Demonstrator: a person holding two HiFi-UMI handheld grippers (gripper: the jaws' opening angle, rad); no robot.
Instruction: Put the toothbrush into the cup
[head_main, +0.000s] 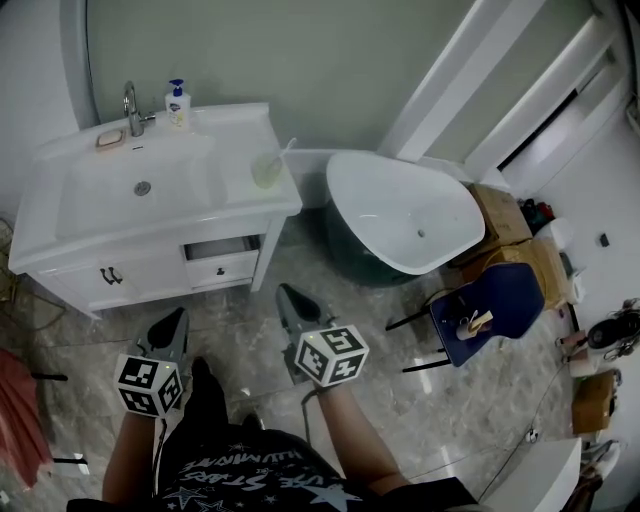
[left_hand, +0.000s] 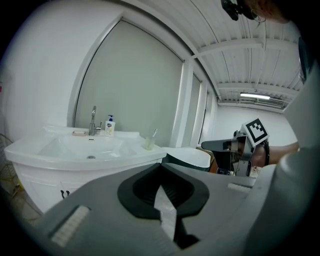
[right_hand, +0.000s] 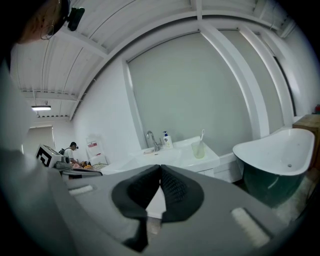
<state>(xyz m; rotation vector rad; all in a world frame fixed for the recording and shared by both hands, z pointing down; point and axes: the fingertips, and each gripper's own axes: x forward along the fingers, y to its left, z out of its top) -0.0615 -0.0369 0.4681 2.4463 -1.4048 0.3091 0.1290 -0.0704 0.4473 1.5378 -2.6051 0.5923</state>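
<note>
A pale translucent cup (head_main: 265, 170) stands on the right part of the white vanity top (head_main: 235, 125), and a toothbrush (head_main: 286, 149) sits in it with its head sticking up to the right. The same cup (left_hand: 149, 144) and toothbrush (left_hand: 154, 133) appear far off in the left gripper view, and the cup (right_hand: 198, 149) with the toothbrush (right_hand: 202, 135) also in the right gripper view. My left gripper (head_main: 179, 318) and right gripper (head_main: 285, 294) hang over the floor in front of the vanity, well short of it. Both are shut and hold nothing.
On the vanity are a sink basin (head_main: 140, 185), a faucet (head_main: 132, 108), a soap bottle (head_main: 178, 105) and a soap dish (head_main: 110, 138). A drawer (head_main: 222, 249) stands partly open. A bathtub (head_main: 400, 215) is to the right, then a blue chair (head_main: 495, 300) and cardboard boxes (head_main: 500, 215).
</note>
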